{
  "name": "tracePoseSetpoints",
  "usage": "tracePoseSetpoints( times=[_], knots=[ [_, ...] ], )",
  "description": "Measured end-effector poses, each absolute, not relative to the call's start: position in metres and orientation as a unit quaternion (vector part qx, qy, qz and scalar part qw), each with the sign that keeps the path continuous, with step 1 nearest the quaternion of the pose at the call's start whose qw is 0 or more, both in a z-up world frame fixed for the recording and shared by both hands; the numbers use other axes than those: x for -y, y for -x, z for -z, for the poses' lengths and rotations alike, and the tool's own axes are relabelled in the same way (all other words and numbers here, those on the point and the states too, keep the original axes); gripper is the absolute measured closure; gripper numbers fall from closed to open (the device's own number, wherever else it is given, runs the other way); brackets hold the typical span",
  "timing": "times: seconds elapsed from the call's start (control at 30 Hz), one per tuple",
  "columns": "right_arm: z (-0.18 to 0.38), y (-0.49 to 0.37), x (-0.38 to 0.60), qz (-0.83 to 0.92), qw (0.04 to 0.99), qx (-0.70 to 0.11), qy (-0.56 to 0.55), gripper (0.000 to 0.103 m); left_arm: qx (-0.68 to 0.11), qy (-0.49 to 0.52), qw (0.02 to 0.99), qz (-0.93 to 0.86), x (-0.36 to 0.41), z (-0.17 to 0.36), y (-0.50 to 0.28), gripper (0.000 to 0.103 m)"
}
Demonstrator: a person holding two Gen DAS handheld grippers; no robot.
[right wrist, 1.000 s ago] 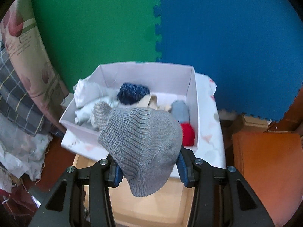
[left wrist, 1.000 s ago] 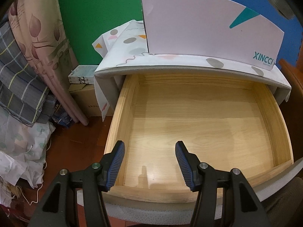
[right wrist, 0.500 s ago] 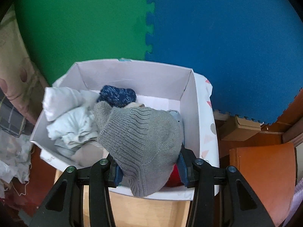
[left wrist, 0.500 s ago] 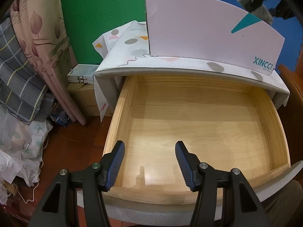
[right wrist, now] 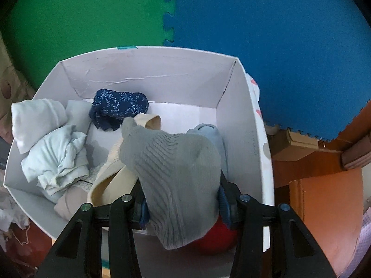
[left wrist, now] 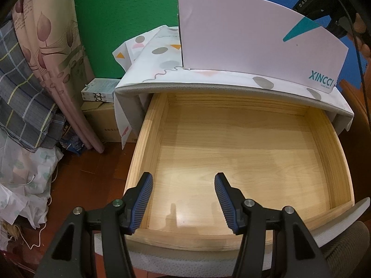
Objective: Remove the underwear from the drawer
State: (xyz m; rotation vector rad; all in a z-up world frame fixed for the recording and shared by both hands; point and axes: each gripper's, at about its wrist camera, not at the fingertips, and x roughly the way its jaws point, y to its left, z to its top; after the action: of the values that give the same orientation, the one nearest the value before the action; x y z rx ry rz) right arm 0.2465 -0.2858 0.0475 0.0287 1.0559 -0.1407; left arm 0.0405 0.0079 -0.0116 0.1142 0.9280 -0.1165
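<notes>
Green and blue foam wall behind, grey knit underwear (right wrist: 176, 173) is gripped by right gripper (right wrist: 183, 206) over white box (right wrist: 241, 106), jaws just easing apart for release; drawer (left wrist: 243, 153) is emptied, left gripper (left wrist: 183, 197) is held half-open.

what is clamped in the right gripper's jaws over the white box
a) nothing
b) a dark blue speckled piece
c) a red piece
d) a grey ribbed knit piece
d: the grey ribbed knit piece sits pinched between the jaws of the right gripper, above the white box.
</notes>
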Motion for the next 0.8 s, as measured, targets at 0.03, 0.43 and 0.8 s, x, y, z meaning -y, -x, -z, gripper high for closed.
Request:
tracePoseSetpoints(
  times=[0.03, 0.43, 0.8],
  knots=[
    [-0.047, -0.247, 0.286, 0.067, 0.862, -0.503, -0.016, 0.057, -0.448, -0.054, 0.891, 0.056, -0.008, 0.012, -0.041, 0.046],
    [-0.059, -0.241, 0.287, 0.077, 0.875, -0.478, -0.008, 0.031, -0.449, -0.055, 0.89, 0.056, -0.007, 0.013, -0.041, 0.046],
    [-0.11, -0.188, 0.266, 0.039, 0.909, -0.415, -0.005, 0.008, -0.451, -0.054, 0.889, 0.058, -0.006, 0.012, -0.04, 0.046]
  ],
)
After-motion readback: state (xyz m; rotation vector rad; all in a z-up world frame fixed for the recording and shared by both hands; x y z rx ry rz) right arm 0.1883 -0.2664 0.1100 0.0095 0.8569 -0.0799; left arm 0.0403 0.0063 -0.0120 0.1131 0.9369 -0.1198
